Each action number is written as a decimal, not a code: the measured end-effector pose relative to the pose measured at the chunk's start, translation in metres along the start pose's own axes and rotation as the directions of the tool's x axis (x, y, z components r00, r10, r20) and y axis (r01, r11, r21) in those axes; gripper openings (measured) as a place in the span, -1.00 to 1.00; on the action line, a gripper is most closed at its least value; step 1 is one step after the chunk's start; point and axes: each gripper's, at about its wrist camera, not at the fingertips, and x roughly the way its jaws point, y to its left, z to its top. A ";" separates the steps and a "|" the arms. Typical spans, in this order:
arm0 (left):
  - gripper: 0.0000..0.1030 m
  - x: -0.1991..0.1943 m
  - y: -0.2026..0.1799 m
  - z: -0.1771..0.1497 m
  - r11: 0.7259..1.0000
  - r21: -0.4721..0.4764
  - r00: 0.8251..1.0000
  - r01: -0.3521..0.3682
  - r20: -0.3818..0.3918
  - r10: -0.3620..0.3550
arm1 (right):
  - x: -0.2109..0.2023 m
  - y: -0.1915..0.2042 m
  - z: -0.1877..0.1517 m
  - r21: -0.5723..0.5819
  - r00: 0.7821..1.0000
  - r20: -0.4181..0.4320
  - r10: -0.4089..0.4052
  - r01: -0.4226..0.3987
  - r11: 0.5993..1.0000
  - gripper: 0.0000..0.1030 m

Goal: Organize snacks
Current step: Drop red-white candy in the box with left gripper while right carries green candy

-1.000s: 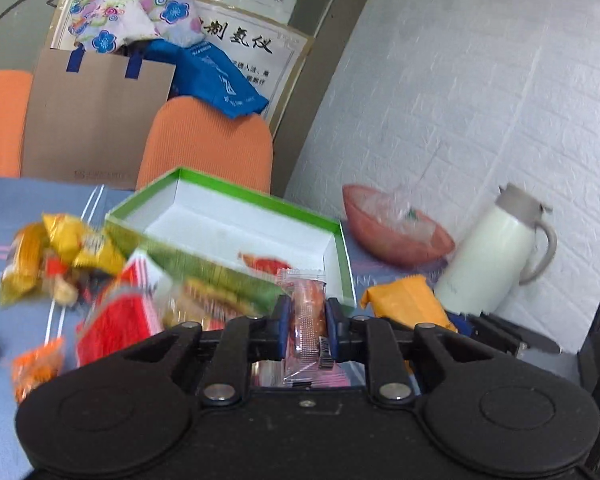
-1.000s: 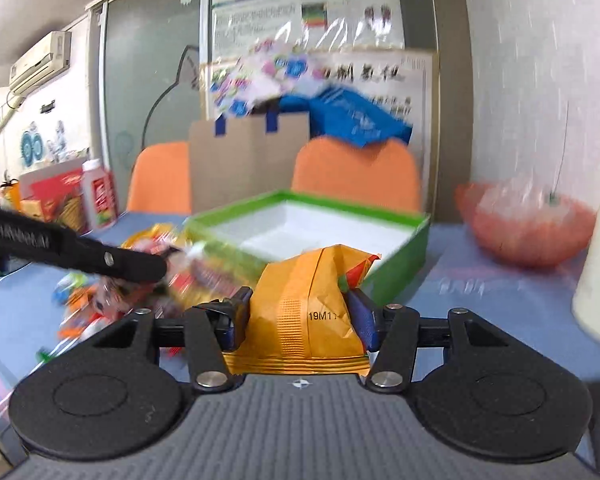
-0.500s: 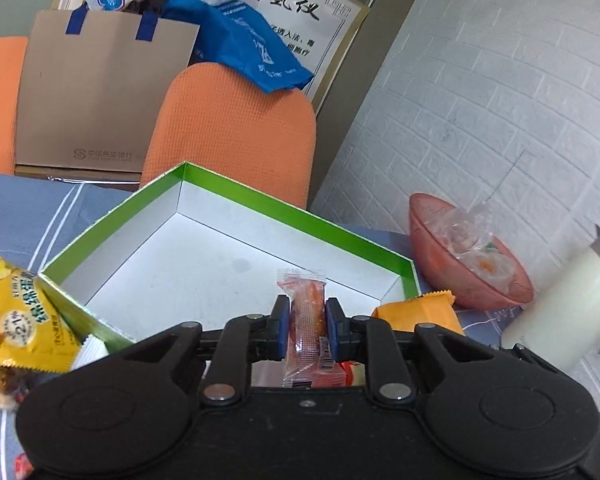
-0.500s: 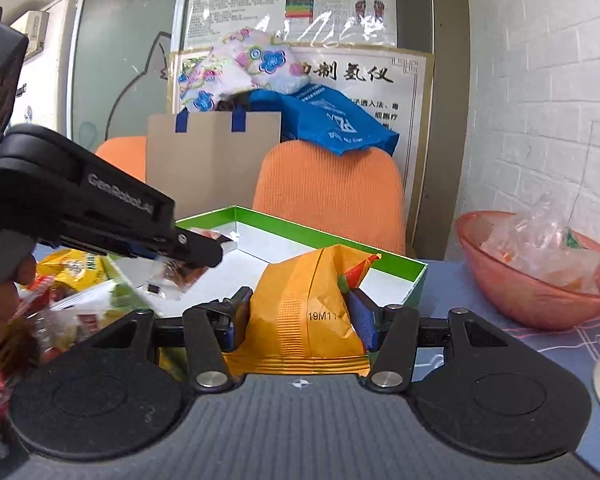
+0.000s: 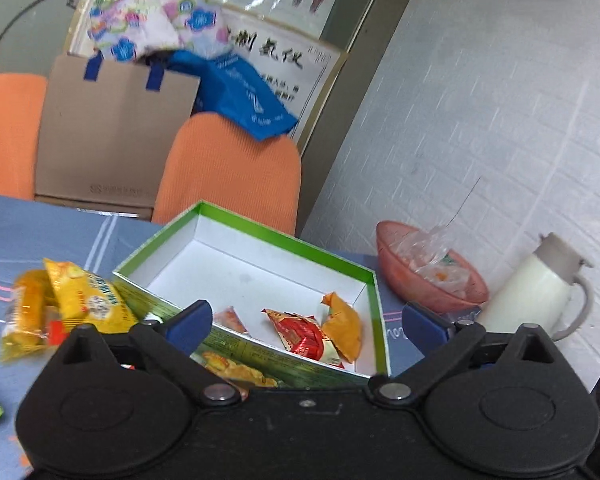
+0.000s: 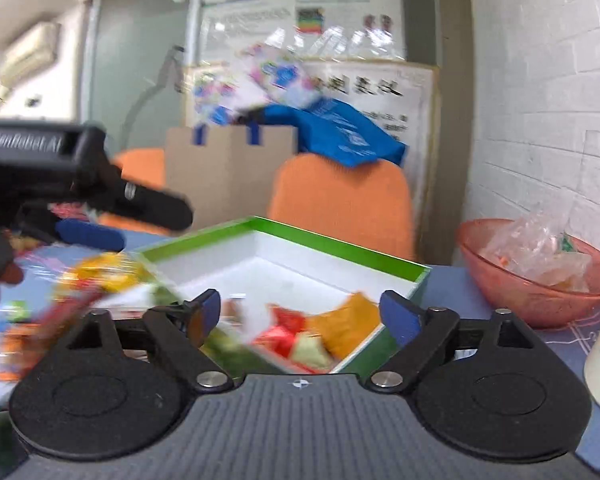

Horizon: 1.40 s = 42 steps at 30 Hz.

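So both grippers hanging wide open now, jaws just finished spreading, nothing between pads. Left gripper [image 5: 306, 322] hovering at near edge of green box [image 5: 284, 236]; red snack pack [image 5: 306, 336] and orange snack pack [image 5: 344, 322] lying inside, just ahead of it, near right wall. Red pack's long axis running diagonal, orange one tilting upward. Right gripper [image 6: 300, 314] sitting over same corner.

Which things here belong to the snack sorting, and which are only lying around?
Belongs to the job:
- green box
- orange packet and red packet, inside the box
- yellow snack bags on the table
- left claw and right claw, both open and empty

Just lying about:
- pink bowl
- white thermos jug
- brown paper bag
- orange chair
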 end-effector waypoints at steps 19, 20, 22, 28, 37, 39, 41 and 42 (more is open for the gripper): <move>1.00 -0.126 0.110 -0.115 0.955 -0.233 0.982 -0.184 -0.077 0.171 | -0.018 0.111 -0.057 0.058 0.906 -0.242 0.347 -0.343 0.937 1.00; 1.00 -0.130 0.113 -0.117 0.953 -0.243 0.983 -0.182 -0.071 0.169 | -0.022 0.117 -0.060 0.050 0.896 -0.247 0.368 -0.368 0.929 1.00; 1.00 -0.136 0.117 -0.118 0.952 -0.250 0.984 -0.177 -0.062 0.166 | -0.022 0.133 -0.061 0.024 0.876 -0.264 0.404 -0.413 0.911 1.00; 1.00 -0.129 0.103 -0.116 0.980 -0.159 0.991 -0.123 -0.064 0.114 | -0.016 0.165 -0.067 -0.048 0.854 -0.286 0.434 -0.465 0.884 0.98; 1.00 -0.067 0.073 -0.116 0.998 -0.007 0.987 -0.066 -0.146 0.064 | -0.037 0.120 -0.070 -0.034 0.892 -0.306 0.333 -0.360 0.932 0.16; 1.00 -0.053 0.068 -0.117 0.999 -0.008 0.986 -0.046 -0.164 0.044 | -0.042 0.110 -0.073 -0.019 0.899 -0.305 0.314 -0.335 0.942 0.16; 1.00 -0.044 0.061 -0.118 1.000 -0.008 0.982 -0.013 -0.189 0.011 | -0.043 0.106 -0.075 -0.017 0.898 -0.314 0.307 -0.329 0.944 0.16; 1.00 -0.042 0.057 -0.119 1.000 0.000 0.981 0.003 -0.196 -0.003 | -0.045 0.105 -0.076 -0.022 0.897 -0.318 0.307 -0.331 0.943 0.16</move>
